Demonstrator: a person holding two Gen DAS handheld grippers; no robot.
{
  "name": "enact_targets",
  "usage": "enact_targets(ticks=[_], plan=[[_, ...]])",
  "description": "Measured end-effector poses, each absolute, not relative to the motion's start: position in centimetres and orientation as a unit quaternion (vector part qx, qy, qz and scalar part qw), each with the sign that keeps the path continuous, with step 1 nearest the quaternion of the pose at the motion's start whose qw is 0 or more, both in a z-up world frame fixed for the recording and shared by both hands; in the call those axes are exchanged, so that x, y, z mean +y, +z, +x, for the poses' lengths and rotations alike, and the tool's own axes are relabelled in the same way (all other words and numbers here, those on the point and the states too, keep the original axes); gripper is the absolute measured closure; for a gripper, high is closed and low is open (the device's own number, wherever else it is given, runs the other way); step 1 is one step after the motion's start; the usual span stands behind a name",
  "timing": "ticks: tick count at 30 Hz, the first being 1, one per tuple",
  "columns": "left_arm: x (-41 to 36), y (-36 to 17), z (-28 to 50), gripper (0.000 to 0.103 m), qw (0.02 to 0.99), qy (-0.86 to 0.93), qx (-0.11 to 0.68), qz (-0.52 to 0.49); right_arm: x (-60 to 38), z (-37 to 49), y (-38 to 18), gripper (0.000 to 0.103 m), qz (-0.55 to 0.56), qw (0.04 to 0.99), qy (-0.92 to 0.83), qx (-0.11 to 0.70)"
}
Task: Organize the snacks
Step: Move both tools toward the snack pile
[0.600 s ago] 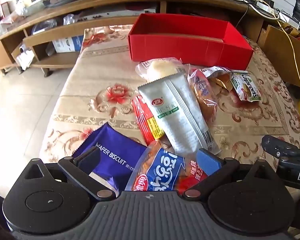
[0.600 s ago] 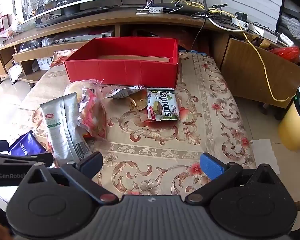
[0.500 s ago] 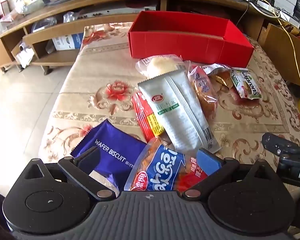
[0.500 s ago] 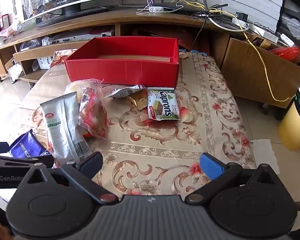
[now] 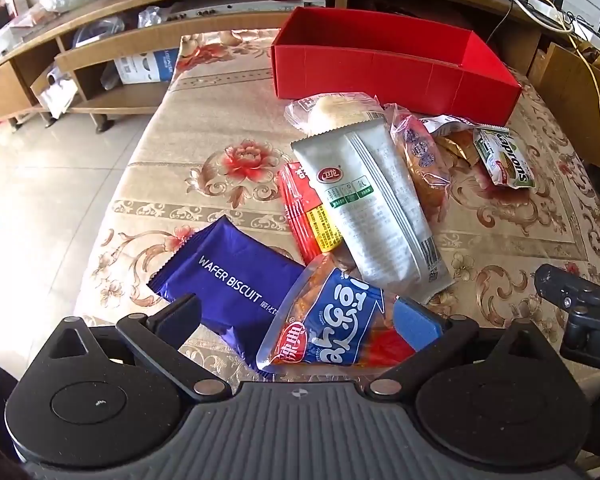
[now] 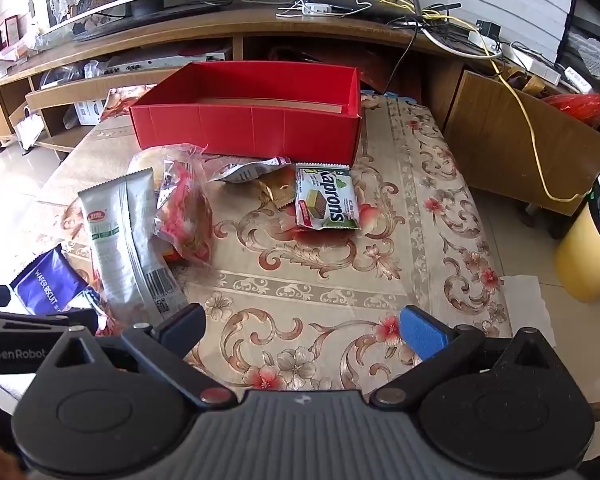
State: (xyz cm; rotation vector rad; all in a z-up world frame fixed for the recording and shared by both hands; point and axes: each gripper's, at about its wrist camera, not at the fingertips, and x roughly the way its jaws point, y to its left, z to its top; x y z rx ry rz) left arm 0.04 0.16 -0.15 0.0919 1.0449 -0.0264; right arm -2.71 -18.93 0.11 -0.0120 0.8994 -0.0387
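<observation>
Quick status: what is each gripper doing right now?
Left gripper: open, holding nothing, over the blue-and-red snack bag.
Right gripper: open, empty, above the floral tablecloth.

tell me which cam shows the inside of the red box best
The right wrist view: it looks over the near wall of the red box to the tan floor inside, where no snacks show. The left wrist view shows the red box at an angle; only walls show, the floor stays hidden.
</observation>
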Motion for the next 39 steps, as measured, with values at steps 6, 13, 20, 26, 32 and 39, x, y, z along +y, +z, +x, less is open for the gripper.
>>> enact_targets(ticks=[6,13,20,26,32,39], plan=[[0.0,-0.3,-0.2,0.000,0.865,-0.014,0.499,0.046,-18.6,-2.7,0.0,0.001,-0.011,0.898,-0.013,0.439],[0.3,-0.5,0.0,0.000,0.865,-0.007,0.501,0.040,-18.5,-2.6,-0.1,0.001,-0.013,0.896,-0.005,0.444],[0.5,-0.8,0.2,0.000,0.864,-0.001,0.502,0.033,-18.0,-2.5,-0.2,0.001,-0.016,0.894,0.006,0.448],[1.0,-0.9,0.1,0.001,0.863,0.000,0.504,0.025,-17.9,-2.4,-0.3,0.001,-0.018,0.893,0.010,0.450],[1.4,-0.9,0.2,0.001,0.864,0.008,0.504,0.012,-17.5,-2.4,-0.5,0.001,-0.021,0.889,0.024,0.457],[1.8,-0.9,0.2,0.001,0.865,0.010,0.502,0.008,-15.5,-2.5,-0.7,0.001,-0.044,0.885,0.078,0.458]])
